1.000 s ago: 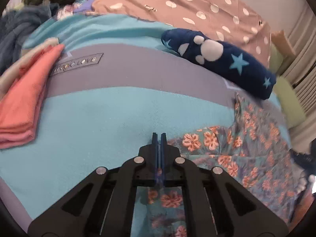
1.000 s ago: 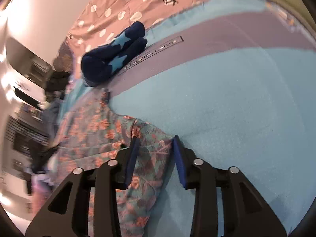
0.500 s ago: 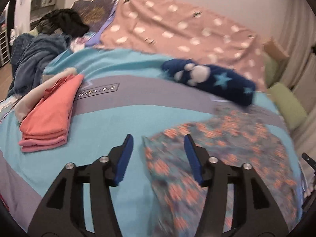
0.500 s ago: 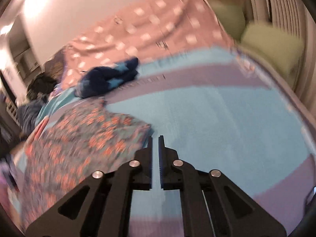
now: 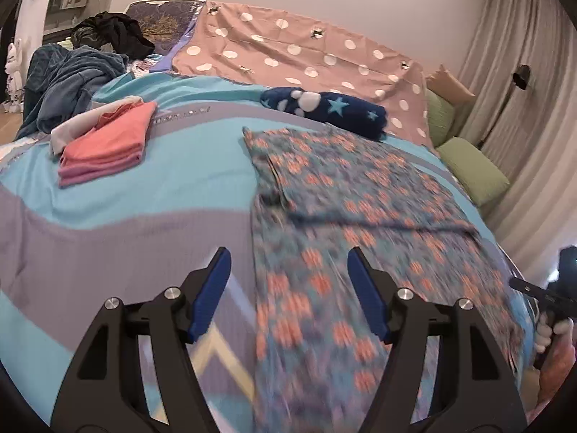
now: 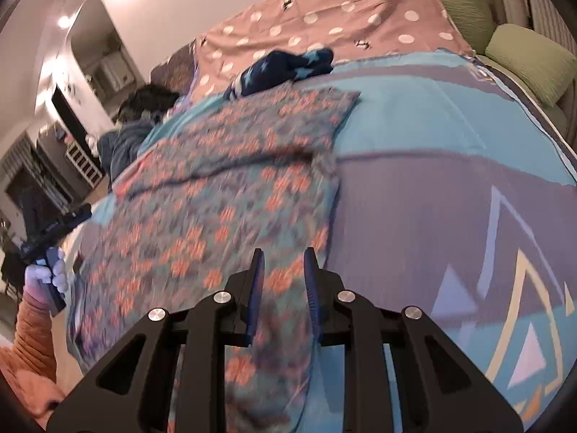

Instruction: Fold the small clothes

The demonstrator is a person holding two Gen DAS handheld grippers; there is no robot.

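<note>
A blue floral garment (image 5: pixel 353 195) with orange flowers lies on the bed, its far part folded over the near part. It also shows in the right wrist view (image 6: pixel 230 187). My left gripper (image 5: pixel 288 288) is open and empty, held above the garment's near left edge. My right gripper (image 6: pixel 283 281) is partly open and empty, above the garment's near right edge. The other gripper (image 5: pixel 551 288) shows at the far right of the left wrist view, and the left one (image 6: pixel 50 231) at the left of the right wrist view.
A folded stack of coral and pink clothes (image 5: pixel 104 144) lies at the left on the blue and grey bedspread (image 5: pixel 144 195). A navy star blanket roll (image 5: pixel 324 108) sits behind the garment. Loose dark clothes (image 5: pixel 72 79), a polka-dot sheet (image 5: pixel 288 50) and green pillows (image 5: pixel 472 169) ring the bed.
The left gripper opened, let go of the garment and drew back and up. The right gripper shut, then opened partway while pulling back. The garment now lies folded over itself.
</note>
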